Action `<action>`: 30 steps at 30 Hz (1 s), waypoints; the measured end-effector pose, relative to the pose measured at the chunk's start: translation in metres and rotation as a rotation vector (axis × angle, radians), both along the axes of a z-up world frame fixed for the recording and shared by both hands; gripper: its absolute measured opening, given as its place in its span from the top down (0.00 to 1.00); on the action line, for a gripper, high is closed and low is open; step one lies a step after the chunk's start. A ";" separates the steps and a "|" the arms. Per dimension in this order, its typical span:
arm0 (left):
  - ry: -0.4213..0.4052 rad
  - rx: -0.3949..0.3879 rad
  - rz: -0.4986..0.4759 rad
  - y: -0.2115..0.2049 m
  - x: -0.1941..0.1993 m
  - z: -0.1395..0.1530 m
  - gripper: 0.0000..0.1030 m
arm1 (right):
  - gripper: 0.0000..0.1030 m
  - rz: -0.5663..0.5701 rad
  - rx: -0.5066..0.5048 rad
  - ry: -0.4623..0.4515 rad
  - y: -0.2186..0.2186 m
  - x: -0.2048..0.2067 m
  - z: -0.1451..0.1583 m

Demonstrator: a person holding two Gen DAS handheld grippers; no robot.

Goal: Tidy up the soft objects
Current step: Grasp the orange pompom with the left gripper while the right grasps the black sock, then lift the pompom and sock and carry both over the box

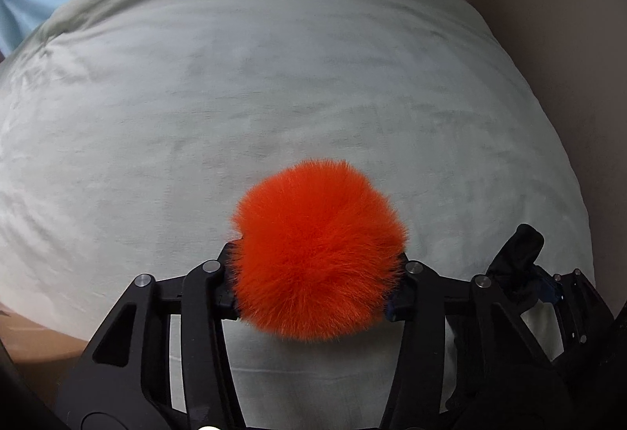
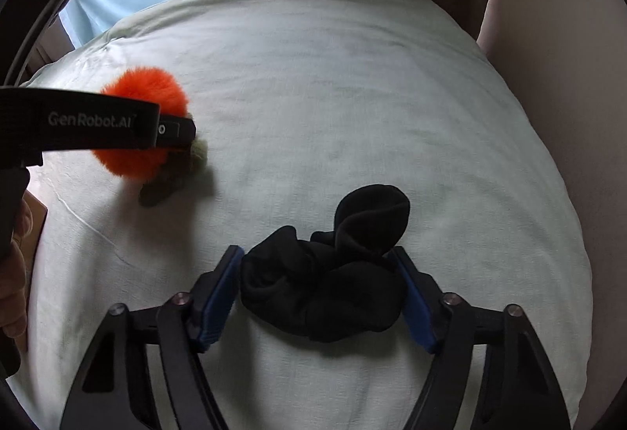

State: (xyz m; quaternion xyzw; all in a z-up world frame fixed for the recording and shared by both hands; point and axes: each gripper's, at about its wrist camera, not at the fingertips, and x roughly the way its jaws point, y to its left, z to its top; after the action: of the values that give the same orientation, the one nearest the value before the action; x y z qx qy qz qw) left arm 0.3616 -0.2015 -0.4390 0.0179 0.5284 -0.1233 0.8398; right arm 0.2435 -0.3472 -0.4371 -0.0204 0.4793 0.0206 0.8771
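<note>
My left gripper [image 1: 313, 289] has its jaws clamped on the orange pompom [image 1: 319, 249] just above the bed [image 1: 235, 77]. My right gripper's [image 2: 317, 296] jaws press both sides of the black sock [image 2: 329, 285] lying on the bed.

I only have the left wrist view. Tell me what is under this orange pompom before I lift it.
Observer: An olive-green soft piece sticks out beneath the orange pompom and rests on the pale bedcover.
Operator: Now report on the right hand-held gripper.
Observer: The right hand-held gripper has a bundled black sock between its blue pads.
Operator: Confirm the grip.
Observer: Both pads sit at the sock's sides. I cannot tell whether they squeeze it.
</note>
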 end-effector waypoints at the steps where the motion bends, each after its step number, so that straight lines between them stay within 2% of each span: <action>1: 0.000 0.006 -0.005 -0.001 -0.001 0.001 0.61 | 0.40 -0.002 0.002 -0.003 0.000 -0.001 0.001; 3: -0.007 0.011 -0.008 -0.002 -0.002 0.004 0.63 | 0.48 -0.006 0.008 -0.008 -0.002 -0.003 0.002; 5: -0.014 0.011 -0.009 -0.002 -0.005 0.008 0.64 | 0.61 -0.005 0.023 -0.005 -0.002 -0.003 0.004; 8: -0.026 0.008 -0.007 0.002 -0.008 0.020 0.64 | 0.68 0.000 0.031 0.000 0.000 0.000 0.007; 12: -0.046 -0.001 0.004 0.005 -0.013 0.043 0.64 | 0.68 -0.007 0.050 -0.013 -0.003 -0.002 0.020; 18: -0.094 -0.034 0.024 0.013 -0.028 0.094 0.64 | 0.68 -0.025 0.058 -0.068 -0.009 -0.014 0.064; 23: -0.147 -0.057 0.046 0.022 -0.056 0.152 0.64 | 0.68 -0.025 0.056 -0.123 -0.008 -0.034 0.116; 30: -0.198 -0.093 0.101 0.061 -0.101 0.231 0.64 | 0.68 -0.015 0.069 -0.176 0.005 -0.064 0.200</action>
State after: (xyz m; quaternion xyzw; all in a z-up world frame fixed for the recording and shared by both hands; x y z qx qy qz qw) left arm 0.2601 -0.1406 -0.2078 -0.0355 0.4369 -0.1029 0.8929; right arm 0.1793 -0.3422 -0.2371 0.0115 0.3995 0.0286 0.9162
